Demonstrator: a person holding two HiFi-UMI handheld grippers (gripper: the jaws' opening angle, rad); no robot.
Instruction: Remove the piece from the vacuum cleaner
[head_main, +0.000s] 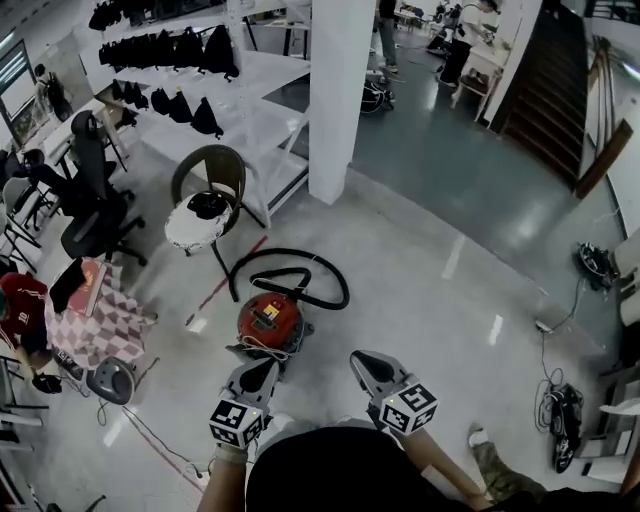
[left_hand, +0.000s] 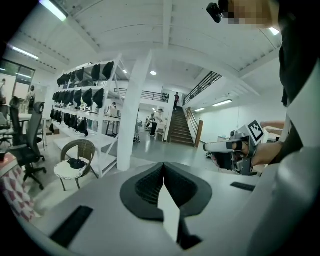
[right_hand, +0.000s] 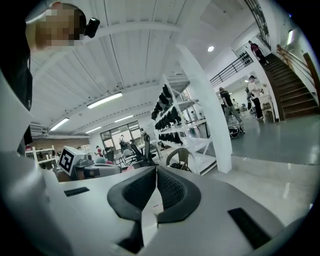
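While the left gripper (head_main: 262, 376) and right gripper (head_main: 364, 364) are hanging clenched and empty, we are judging the hose (head_main: 300, 262) on the vacuum cleaner (head_main: 270, 320) light and springy, best gripped at its near end

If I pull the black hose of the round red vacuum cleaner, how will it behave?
The black hose lies in a loose loop, so it is probably floppy and would straighten first. The squat round red vacuum cleaner would likely drag along rather than tip.
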